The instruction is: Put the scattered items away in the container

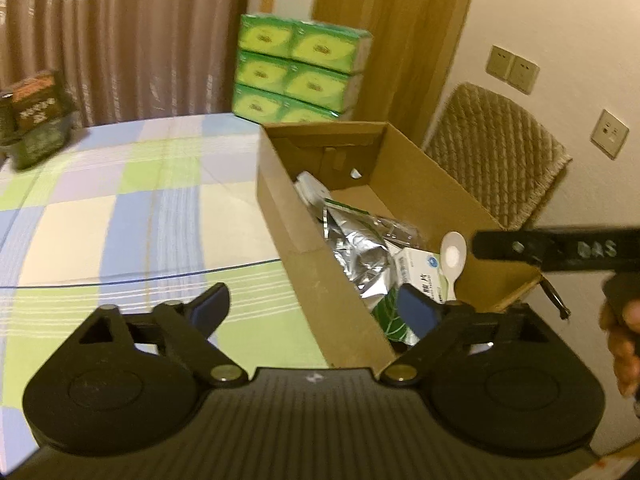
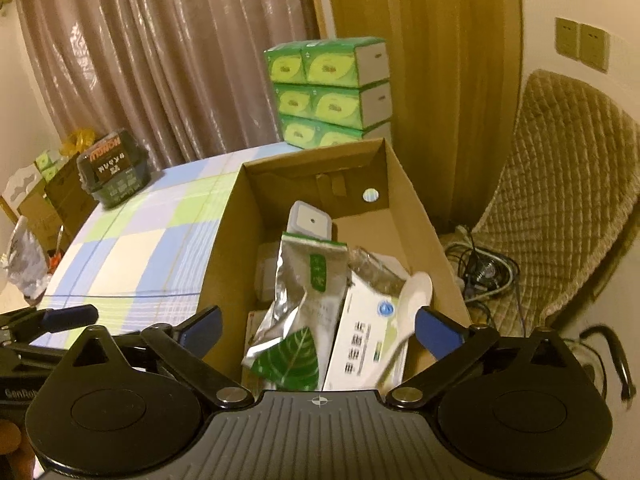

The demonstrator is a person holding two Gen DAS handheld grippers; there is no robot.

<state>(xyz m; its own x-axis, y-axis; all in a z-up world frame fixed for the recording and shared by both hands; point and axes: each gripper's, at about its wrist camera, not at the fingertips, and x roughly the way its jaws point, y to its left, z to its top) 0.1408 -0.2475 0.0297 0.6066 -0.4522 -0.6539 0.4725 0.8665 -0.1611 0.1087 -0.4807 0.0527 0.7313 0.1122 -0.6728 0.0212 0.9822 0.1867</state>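
An open cardboard box (image 1: 304, 248) (image 2: 224, 240) stands on the table with the checked cloth (image 1: 120, 208) (image 2: 132, 256). Inside lie a silver foil pouch with a green leaf (image 1: 360, 256) (image 2: 304, 292), a white medicine box (image 1: 420, 268) (image 2: 360, 344), a white spoon (image 1: 452, 252) (image 2: 412, 296) and a pale grey device (image 2: 310, 220). My left gripper (image 1: 312, 304) is open, astride the box's near left wall. My right gripper (image 2: 320, 326) hangs open over the near end of the box; the spoon rests by its right finger, ungripped. A dark snack pack (image 1: 36, 120) (image 2: 114, 172) sits at the table's far left.
Stacked green tissue packs (image 1: 296, 72) (image 2: 332, 92) stand behind the box before a curtain. A quilted chair (image 1: 492, 160) (image 2: 560, 200) is to the right, with cables (image 2: 480, 268) on the floor. Cardboard boxes and bags (image 2: 40, 200) lie left of the table. A hand (image 1: 624, 340) shows at the right edge.
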